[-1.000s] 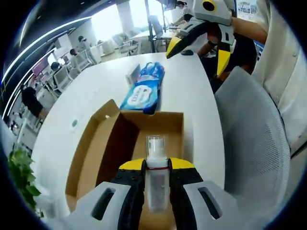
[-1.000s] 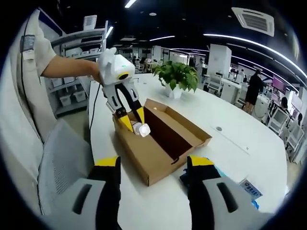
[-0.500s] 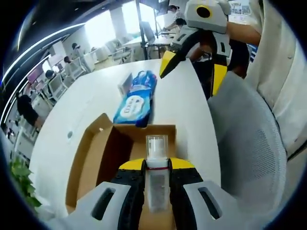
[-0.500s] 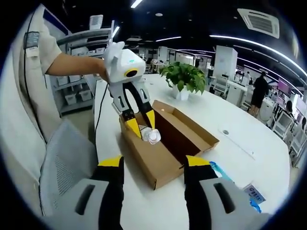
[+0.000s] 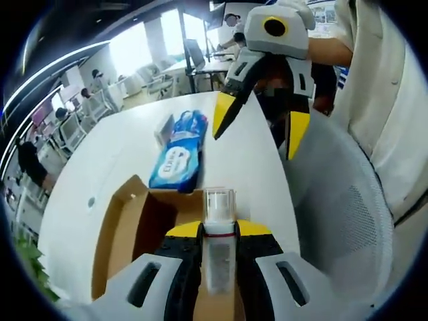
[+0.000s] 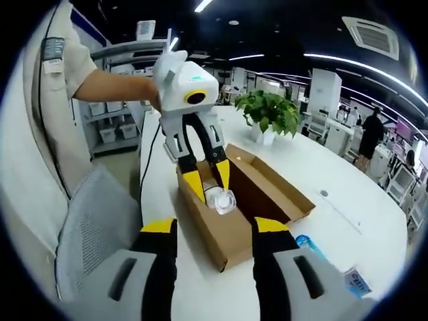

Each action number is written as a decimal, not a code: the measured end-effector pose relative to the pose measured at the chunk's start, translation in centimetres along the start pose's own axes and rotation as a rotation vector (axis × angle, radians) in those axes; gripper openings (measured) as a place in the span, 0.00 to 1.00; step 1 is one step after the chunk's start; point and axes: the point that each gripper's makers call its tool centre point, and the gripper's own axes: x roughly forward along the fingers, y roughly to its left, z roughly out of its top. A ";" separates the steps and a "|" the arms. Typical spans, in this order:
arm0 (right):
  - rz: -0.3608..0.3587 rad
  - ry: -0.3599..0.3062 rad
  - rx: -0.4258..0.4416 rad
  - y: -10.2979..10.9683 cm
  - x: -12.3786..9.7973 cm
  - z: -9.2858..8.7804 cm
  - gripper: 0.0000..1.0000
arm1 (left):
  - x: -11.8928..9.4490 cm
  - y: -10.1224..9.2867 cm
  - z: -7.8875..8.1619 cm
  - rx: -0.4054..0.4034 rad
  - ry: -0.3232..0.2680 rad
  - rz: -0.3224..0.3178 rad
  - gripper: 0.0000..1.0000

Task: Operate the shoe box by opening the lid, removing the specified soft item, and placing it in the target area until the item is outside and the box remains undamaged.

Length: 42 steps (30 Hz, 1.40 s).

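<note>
The left tongs (image 6: 208, 182) pinch a clear bottle (image 5: 219, 204) above the open box (image 6: 231, 231), the right tongs (image 5: 257, 127) are spread, and a loose pinch could drop it back.

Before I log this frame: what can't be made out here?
- Box floor: left gripper view, hidden behind the left gripper and the bottle it holds; right gripper view, in shadow.
- Wipes pack print: left gripper view, too small to read.
- Wipes pack: right gripper view, mostly hidden by the right gripper.
</note>
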 end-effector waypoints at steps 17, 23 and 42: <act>0.076 0.031 -0.160 1.2 2.1 0.4 0.26 | 0.6 -2.2 1.2 0.042 0.001 -0.095 0.16; 0.102 0.053 -0.212 0.9 2.7 0.7 0.22 | 0.7 -2.4 1.4 0.052 0.002 -0.101 0.16; 0.182 0.134 -0.276 1.6 3.6 -0.4 0.17 | 0.8 -2.8 2.0 0.120 0.025 -0.103 0.15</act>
